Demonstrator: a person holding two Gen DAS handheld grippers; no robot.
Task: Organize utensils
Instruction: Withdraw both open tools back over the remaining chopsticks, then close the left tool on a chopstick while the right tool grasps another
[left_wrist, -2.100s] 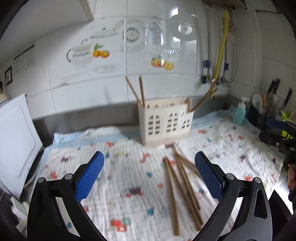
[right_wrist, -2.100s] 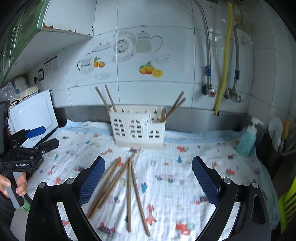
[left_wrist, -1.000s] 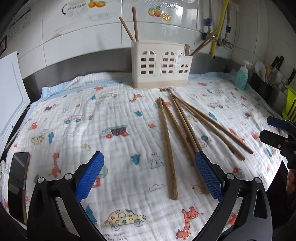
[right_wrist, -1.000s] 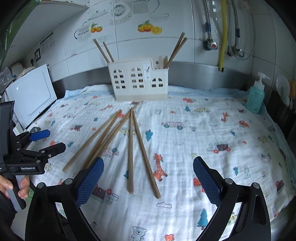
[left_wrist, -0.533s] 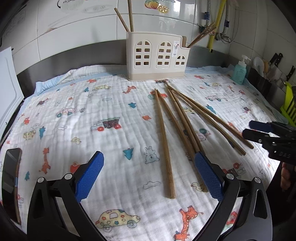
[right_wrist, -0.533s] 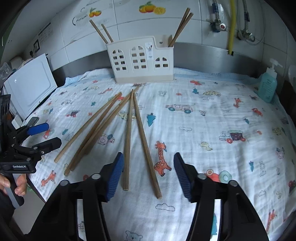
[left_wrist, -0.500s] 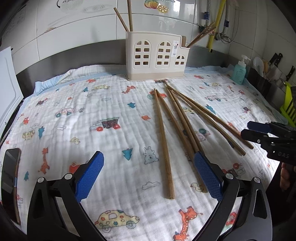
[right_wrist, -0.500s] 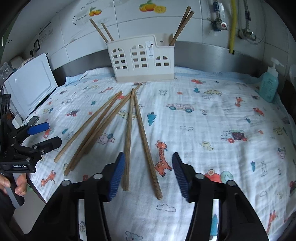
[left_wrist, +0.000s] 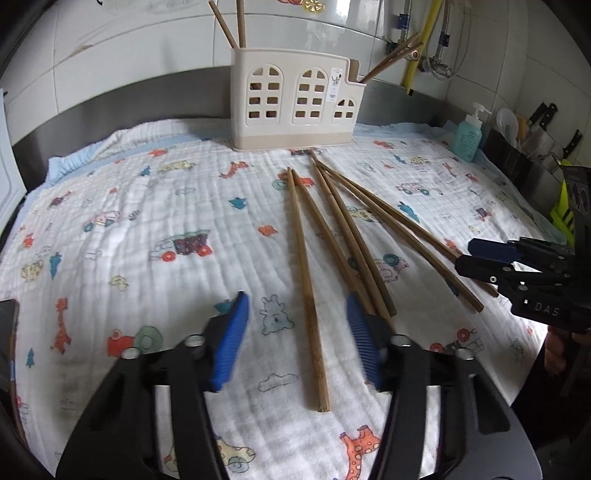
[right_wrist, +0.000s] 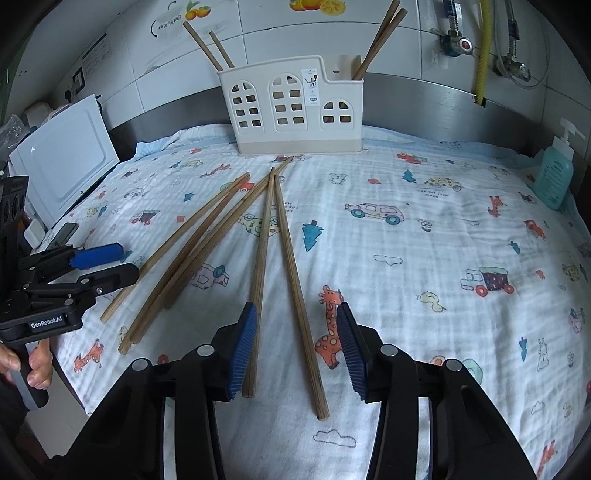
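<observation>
Several brown wooden chopsticks (left_wrist: 354, 240) (right_wrist: 207, 236) fan out on the printed cloth in front of a cream utensil holder (left_wrist: 295, 107) (right_wrist: 291, 110), which has more chopsticks standing in it. My left gripper (left_wrist: 295, 339) is low over the cloth with its jaws closing. The leftmost chopstick (left_wrist: 306, 288) lies between its blue pads, untouched. My right gripper (right_wrist: 295, 350) is closing too, astride the two rightmost chopsticks (right_wrist: 291, 280). One chopstick's near end lies right beside the left pad. Each gripper also shows in the other's view: the left gripper (right_wrist: 99, 266) and the right gripper (left_wrist: 480, 258).
A teal soap bottle (left_wrist: 467, 138) (right_wrist: 554, 177) stands at the cloth's right edge, with knives (left_wrist: 546, 114) behind it. A white board (right_wrist: 62, 158) leans at the left. A steel backsplash and tiled wall rise behind the holder. A person's hand (right_wrist: 33, 365) grips the left handle.
Both grippers have dropped toward the cloth and come up to the chopsticks. Their jaws have narrowed from wide apart to about half that gap.
</observation>
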